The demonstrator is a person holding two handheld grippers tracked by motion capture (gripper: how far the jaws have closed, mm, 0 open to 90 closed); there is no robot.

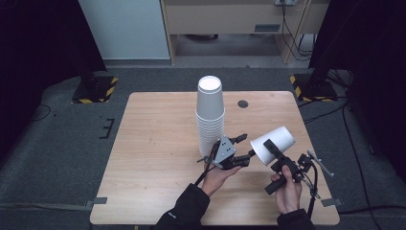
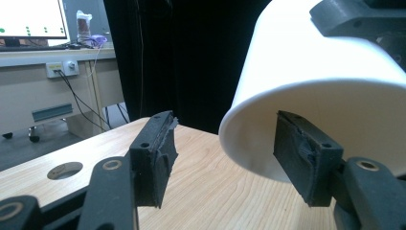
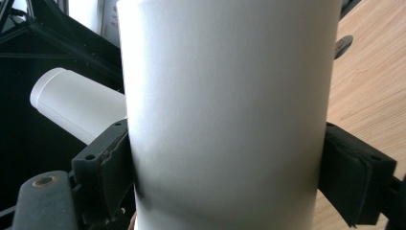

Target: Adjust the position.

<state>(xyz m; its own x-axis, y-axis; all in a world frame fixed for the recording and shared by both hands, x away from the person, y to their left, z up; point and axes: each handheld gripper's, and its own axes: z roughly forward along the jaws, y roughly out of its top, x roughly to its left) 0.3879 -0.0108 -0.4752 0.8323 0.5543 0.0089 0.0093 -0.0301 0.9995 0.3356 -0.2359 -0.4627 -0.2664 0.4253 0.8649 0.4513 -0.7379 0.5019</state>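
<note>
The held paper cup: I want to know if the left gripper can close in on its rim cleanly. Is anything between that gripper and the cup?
Nothing visible. The left gripper stands open right at the rim of the paper cup, which the right gripper clamps. The cup stack stands just behind, not between them.

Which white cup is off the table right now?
The single cup clamped in the right gripper, tipped on its side in the air; the others sit nested upside down in the stack.
</note>
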